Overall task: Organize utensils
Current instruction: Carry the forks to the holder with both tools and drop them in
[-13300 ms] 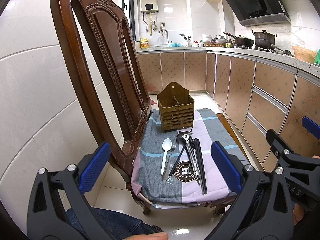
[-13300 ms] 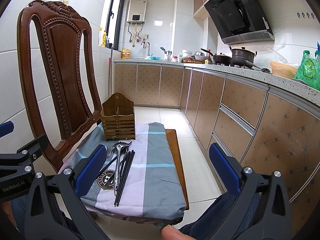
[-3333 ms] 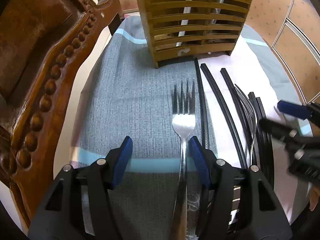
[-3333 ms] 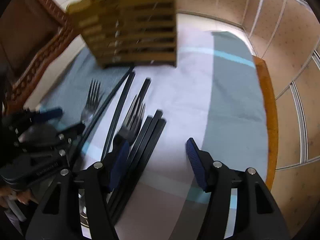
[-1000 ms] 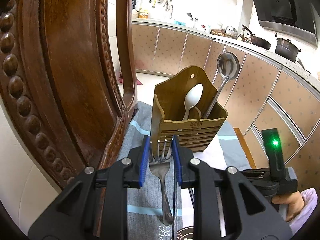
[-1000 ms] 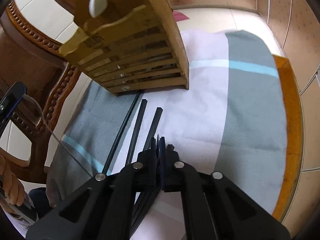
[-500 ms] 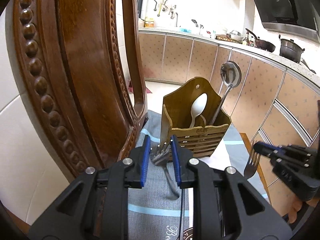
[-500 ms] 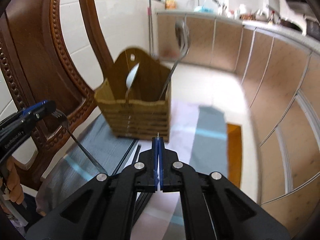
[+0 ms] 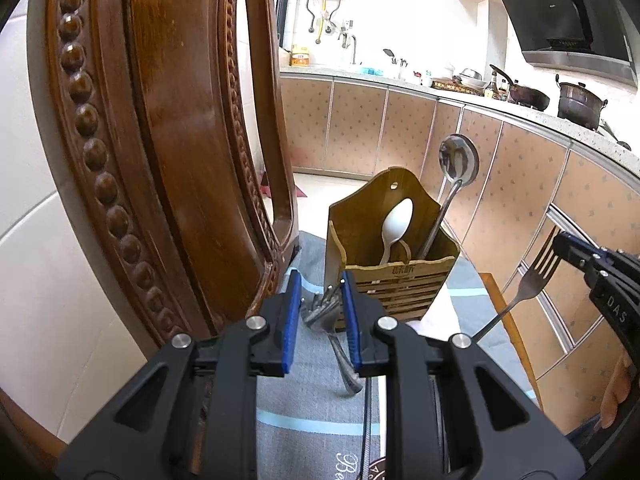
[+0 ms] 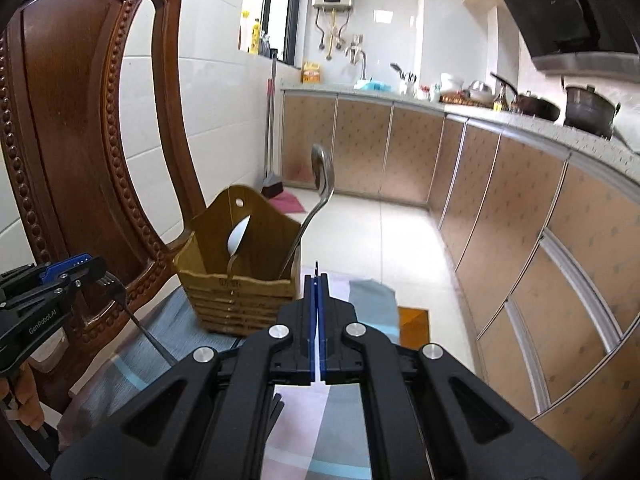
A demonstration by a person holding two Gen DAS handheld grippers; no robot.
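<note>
A slatted wooden utensil holder [image 9: 394, 276] [image 10: 240, 284] stands on the cloth-covered chair seat [image 9: 312, 412]. A white spoon [image 9: 396, 220] and a steel ladle [image 9: 458, 160] stand in it. My left gripper [image 9: 320, 300] hangs just in front of the holder's left corner, shut on the head of a steel fork [image 9: 340, 356] whose handle dangles down. In the left wrist view my right gripper [image 9: 560, 242] is raised to the right of the holder. It is shut on a second fork [image 9: 532, 280] by its tines. From the right wrist, only a thin tip shows between the shut pads of the right gripper [image 10: 317, 280].
The carved chair back [image 9: 168, 160] rises close on the left. Kitchen cabinets [image 10: 520, 208] run along the right, with tiled floor [image 10: 380, 232] beyond the seat. Black chopsticks [image 10: 276, 404] lie on the cloth under my right gripper. A person's hand [image 9: 616, 396] shows at the right edge.
My right gripper has lifted off the seat with its fork and tilted up to face the holder. The left gripper rose slightly, and its fork's handle swung sideways.
</note>
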